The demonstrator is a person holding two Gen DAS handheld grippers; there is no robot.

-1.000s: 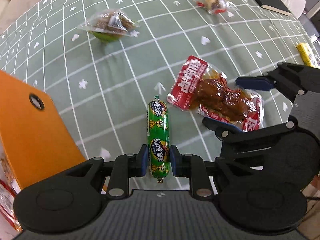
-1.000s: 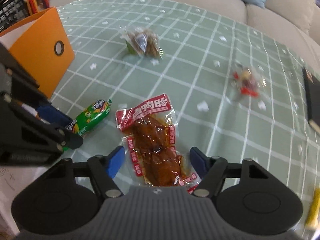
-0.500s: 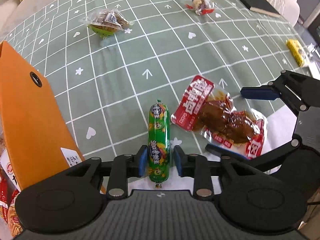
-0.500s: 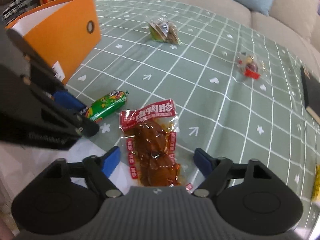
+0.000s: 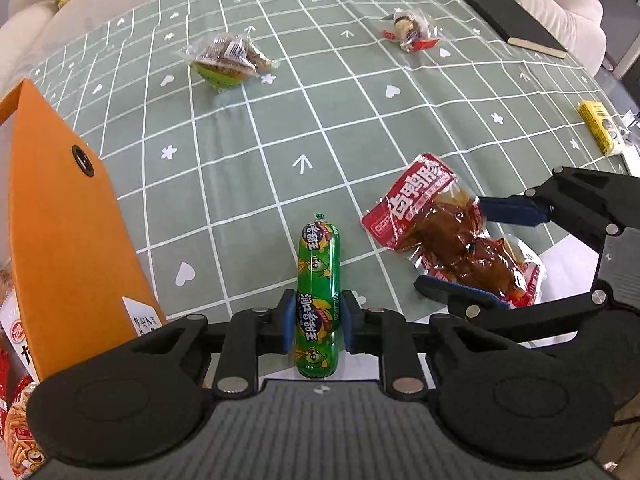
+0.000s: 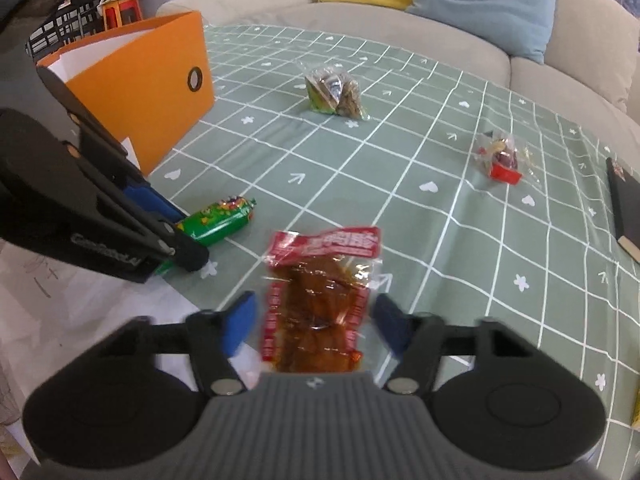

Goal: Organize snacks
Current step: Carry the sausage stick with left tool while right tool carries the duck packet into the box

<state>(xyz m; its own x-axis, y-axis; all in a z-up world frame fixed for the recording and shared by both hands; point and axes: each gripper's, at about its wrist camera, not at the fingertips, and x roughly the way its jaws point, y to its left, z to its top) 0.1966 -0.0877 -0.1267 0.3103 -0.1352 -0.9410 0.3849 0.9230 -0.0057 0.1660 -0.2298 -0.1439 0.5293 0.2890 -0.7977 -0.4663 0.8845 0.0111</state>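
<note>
My left gripper (image 5: 316,322) is shut on a green sausage stick (image 5: 317,296) and holds it above the green checked tablecloth (image 5: 280,140); the sausage also shows in the right wrist view (image 6: 218,222). My right gripper (image 6: 314,326) has closed on a red packet of braised meat (image 6: 316,300), and the packet hangs lifted between the blue pads; the packet shows in the left wrist view (image 5: 452,236). An orange storage box (image 5: 68,240) stands at the left, also in the right wrist view (image 6: 140,88).
A clear bag of nuts (image 5: 226,60) and a small wrapped snack (image 5: 412,32) lie farther back on the cloth. A black notebook (image 5: 508,16) and a yellow packet (image 5: 598,126) lie at the right. Snack packs (image 5: 16,432) show beside the box. A sofa (image 6: 400,28) runs behind.
Both grippers have risen from the table. The right gripper has closed in on the red meat packet and lifted it. The left still holds the sausage.
</note>
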